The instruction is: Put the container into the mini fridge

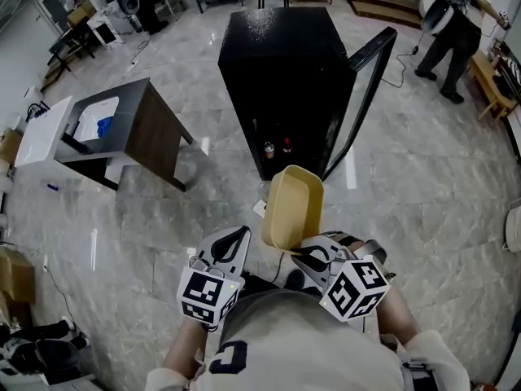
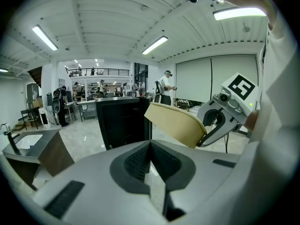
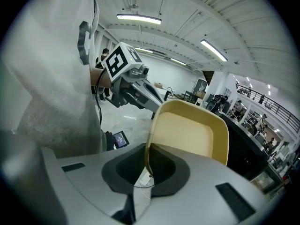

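I have the container [image 1: 293,206], a pale yellow shallow tray, pinched by the near end of its rim in my right gripper [image 1: 305,255]. The jaws are drawn in nearly all the way, one pad inside the wall and one outside, and nothing else is in their grip. The container stands on edge above the jaws, hollow side turned toward my left. It is up in the air over the marble floor [image 1: 407,202], touching nothing but the pads. It is short of the mini fridge [image 1: 281,80] and not inside it.

My left gripper [image 1: 230,243] sits just beside the right one, lower and to the left. Its jaws are closed tip to tip with nothing between them, and it is clear of the container.

The fridge is black and stands straight ahead. Its door [image 1: 362,96] is swung open to the right, and two small bottles [image 1: 277,147] show on the bottom inside. A dark table [image 1: 151,129] stands off to the left, well apart. A person [image 1: 452,31] stands far off to the right.
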### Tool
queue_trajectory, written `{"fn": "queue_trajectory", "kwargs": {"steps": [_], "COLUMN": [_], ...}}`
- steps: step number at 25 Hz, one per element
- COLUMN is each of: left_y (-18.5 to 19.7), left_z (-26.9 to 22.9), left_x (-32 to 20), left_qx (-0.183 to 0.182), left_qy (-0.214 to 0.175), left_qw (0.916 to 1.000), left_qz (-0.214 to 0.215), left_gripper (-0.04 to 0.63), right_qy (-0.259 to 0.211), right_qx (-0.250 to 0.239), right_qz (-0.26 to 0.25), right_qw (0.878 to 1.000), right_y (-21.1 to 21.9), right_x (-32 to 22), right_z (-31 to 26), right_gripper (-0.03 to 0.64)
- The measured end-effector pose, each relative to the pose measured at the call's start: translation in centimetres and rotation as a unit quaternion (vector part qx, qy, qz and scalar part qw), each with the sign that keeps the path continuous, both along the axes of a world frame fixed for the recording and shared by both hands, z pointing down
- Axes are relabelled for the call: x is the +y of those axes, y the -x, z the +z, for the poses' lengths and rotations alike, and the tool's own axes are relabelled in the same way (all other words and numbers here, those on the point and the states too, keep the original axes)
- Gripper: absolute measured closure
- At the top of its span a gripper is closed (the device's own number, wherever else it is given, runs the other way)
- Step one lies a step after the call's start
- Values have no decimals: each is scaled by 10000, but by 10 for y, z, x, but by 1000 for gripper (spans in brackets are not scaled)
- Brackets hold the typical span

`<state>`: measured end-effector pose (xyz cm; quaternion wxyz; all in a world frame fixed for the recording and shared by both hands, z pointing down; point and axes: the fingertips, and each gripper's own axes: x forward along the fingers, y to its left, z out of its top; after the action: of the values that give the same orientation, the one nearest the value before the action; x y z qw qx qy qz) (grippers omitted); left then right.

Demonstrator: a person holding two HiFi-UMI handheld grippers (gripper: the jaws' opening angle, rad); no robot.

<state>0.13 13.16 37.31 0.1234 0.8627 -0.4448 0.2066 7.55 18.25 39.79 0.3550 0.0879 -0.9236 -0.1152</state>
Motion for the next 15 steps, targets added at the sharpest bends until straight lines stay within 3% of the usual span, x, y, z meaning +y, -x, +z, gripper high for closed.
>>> {"fn": "queue_trajectory", "kwargs": {"steps": [5, 11, 15], "left_y": [-12, -27, -16], "left_z": [1, 10, 18], "left_x": [-14, -32, -50], "left_qx": [-187, -134, -98], "left_qy": [6, -14, 18], "left_qw": [9997, 9991, 9988], "left_qz": [140, 402, 470], "left_gripper": [538, 538, 538], "right_qy": [40, 60, 1], "right_qx": [24, 311, 539], "right_qz": [114, 245, 299], "right_qw": [9999, 9992, 9981], "right_y": [-11, -22, -12], "right_x": [-7, -21, -40], "right_z": [7, 20, 29], "right_gripper": [581, 581, 581]}}
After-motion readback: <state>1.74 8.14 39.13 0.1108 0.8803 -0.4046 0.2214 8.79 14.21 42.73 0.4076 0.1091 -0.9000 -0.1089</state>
